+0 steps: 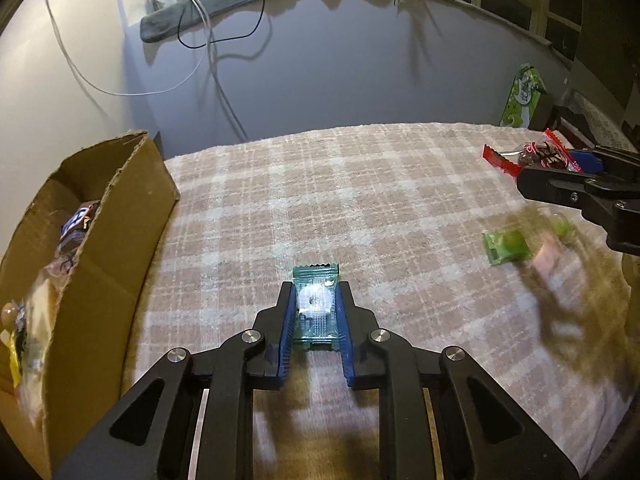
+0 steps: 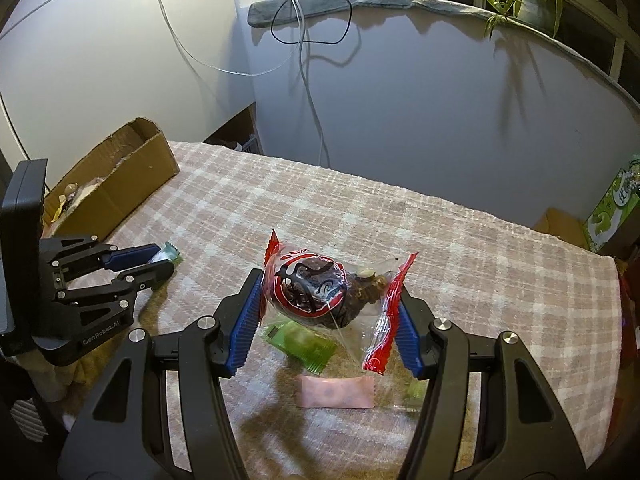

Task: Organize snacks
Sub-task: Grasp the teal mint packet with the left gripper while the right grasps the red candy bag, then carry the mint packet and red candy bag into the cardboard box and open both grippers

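Left gripper (image 1: 316,308) is clamping a teal candy (image 1: 315,304), pads pressing its sides, near the plaid bed's (image 1: 360,184) left edge beside the box (image 1: 120,208). Right gripper (image 2: 330,300) is gripping a red-ended clear packet (image 2: 320,288) mid-bed, above a green candy (image 2: 300,344) and pink wafer (image 2: 336,394). "GenRobot.AI" is reading on the left gripper's body. Packet's red-circle lettering is illegible.
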A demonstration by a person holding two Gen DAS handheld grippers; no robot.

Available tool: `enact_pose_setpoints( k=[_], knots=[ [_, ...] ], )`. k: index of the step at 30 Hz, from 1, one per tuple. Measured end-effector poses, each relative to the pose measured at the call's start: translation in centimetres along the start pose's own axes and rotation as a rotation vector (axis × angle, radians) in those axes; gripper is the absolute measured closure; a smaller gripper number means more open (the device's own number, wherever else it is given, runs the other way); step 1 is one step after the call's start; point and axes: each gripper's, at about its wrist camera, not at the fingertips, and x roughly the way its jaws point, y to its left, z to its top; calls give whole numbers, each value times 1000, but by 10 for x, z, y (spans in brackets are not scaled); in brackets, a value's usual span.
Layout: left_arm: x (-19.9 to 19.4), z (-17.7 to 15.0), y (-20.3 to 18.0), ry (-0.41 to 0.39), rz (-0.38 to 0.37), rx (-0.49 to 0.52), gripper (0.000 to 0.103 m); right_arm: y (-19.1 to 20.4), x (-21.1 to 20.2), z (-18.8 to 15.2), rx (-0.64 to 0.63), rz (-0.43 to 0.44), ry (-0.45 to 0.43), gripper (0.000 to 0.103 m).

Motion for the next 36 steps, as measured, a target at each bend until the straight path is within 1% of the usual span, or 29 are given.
enact_pose_setpoints(
  k=[8,15,22,25,31,36],
  knots=[
    [-39,2,6,-74,-31,-32,85,19,-23,6,-25,5,-38,42],
    [-73,0,34,-134,-44,-99,85,51,-38,20,-72,27,-66,42],
    [-104,-9,78,-183,-10,-180,85,96,-36,45,-126,77,-86,42],
    [-116,-13,98,-207,24,-203,85,120,-29,57,-150,104,-87,42],
    [-127,-23,145,-226,76,-261,85,163,-12,80,-196,150,-84,41],
    [-125,-30,180,-225,120,-298,85,193,10,99,-210,191,-65,41]
  ],
)
